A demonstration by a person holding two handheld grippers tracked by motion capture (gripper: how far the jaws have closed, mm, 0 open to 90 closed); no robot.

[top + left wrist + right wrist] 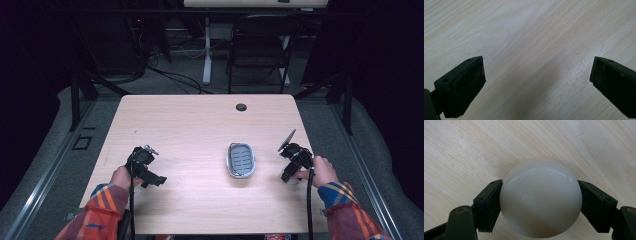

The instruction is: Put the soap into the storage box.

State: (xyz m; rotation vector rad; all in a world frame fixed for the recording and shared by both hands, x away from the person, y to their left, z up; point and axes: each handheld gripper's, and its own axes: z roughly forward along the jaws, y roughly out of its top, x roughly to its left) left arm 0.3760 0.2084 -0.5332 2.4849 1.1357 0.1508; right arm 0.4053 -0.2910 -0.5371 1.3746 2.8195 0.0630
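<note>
A smooth white ball point(541, 198) sits between the two black jaws of the right gripper point(541, 202), and both jaws press on its sides. Under it is the wooden table point(190, 125). In the high view a grey soap dish point(241, 160) lies at about 9 o'clock from that gripper. The ball looks slippery, so I think a soft, steady squeeze and a slow lift are best. The left gripper point(537, 75) is spread wide with nothing in it.
</note>
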